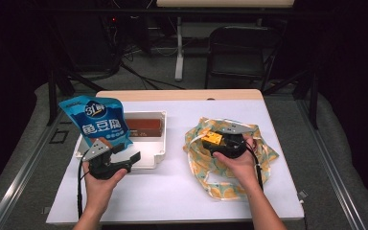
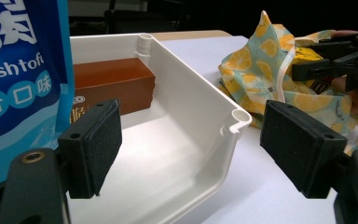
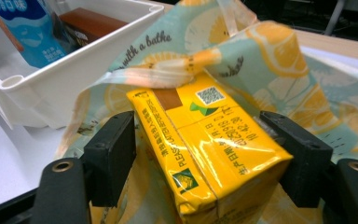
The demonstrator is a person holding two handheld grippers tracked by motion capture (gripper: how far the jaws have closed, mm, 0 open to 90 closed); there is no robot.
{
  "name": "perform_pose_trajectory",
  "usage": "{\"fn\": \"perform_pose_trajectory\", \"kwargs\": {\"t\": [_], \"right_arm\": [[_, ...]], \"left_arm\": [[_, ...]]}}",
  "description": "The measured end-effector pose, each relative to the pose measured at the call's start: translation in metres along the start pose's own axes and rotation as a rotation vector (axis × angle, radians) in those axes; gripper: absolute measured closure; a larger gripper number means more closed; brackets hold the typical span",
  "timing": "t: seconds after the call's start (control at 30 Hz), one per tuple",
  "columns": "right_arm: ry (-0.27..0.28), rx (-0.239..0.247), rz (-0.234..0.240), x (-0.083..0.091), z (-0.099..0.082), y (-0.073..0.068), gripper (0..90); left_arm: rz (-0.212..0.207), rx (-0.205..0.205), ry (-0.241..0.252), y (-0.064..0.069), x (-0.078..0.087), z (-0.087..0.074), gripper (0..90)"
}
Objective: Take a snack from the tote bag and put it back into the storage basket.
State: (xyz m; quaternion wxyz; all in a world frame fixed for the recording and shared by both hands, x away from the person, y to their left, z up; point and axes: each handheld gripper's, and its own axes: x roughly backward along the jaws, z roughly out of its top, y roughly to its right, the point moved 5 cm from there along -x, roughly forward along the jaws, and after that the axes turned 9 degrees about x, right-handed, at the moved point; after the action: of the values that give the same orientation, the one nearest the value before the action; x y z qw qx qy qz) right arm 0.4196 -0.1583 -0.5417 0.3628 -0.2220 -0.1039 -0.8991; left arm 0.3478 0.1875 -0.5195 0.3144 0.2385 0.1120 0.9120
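Hands come in from the bottom edge of the high view, each w/ a gripper. Left gripper [image 1: 124, 160] sits at the near edge of the white tray [image 1: 159, 155], jaws standing wide apart w/ nothing between the pads; in the left gripper view the tray's near corner and bare floor lie between them. Blue snack pouch [image 1: 98, 122] stands upright at the tray's left end, just beside the left jaw pad, not gripped as far as the frames show. Brown box [image 2: 114, 86] lies farther back in the tray, along its far wall.

Right gripper [image 3: 205, 154] is over the lemon-print cloth bag [image 1: 263, 155] on the right half of the table, well apart from the tray. Yellow carton [image 3: 214, 149] sits between its jaws, tilted, one end toward the camera. Jaws are wide; a gap shows beside the left pad, and the right pad looks close to the carton's side, but contact there I can't tell. Bag fabric and a strap drape over the carton's far end.

White table top [image 1: 172, 191] carries all of it; beyond it, a dark folding chair [image 1: 237, 50].
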Motion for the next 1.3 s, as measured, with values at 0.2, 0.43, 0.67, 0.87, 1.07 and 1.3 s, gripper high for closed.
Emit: {"fn": "perform_pose_trajectory", "kwargs": {"t": [0.2, 0.43, 0.67, 0.87, 1.07, 1.3], "right_arm": [[-0.038, -0.005, -0.001, -0.011, -0.006, -0.001, 27.3], [-0.057, -0.036, 0.012, -0.017, -0.01, -0.001, 26.9], [-0.116, 0.043, -0.06, -0.022, -0.016, -0.006, 26.7], [-0.181, 0.118, -0.138, -0.027, -0.024, -0.012, 25.0], [-0.154, 0.07, -0.091, -0.02, -0.021, -0.011, 26.7], [-0.011, 0.001, -0.03, 0.004, 0.001, -0.002, 31.0]], "left_arm": [[-0.006, 0.0, -0.006, 0.001, 0.0, -0.001, 21.7], [-0.014, -0.006, -0.017, 0.003, -0.004, -0.004, 22.1], [-0.015, -0.016, -0.033, 0.006, -0.007, -0.007, 22.4], [-0.017, -0.02, -0.039, 0.007, -0.008, -0.008, 22.5], [-0.021, -0.016, -0.033, 0.007, -0.007, -0.007, 22.6], [-0.022, -0.013, -0.031, 0.006, -0.006, -0.007, 22.9]]}}
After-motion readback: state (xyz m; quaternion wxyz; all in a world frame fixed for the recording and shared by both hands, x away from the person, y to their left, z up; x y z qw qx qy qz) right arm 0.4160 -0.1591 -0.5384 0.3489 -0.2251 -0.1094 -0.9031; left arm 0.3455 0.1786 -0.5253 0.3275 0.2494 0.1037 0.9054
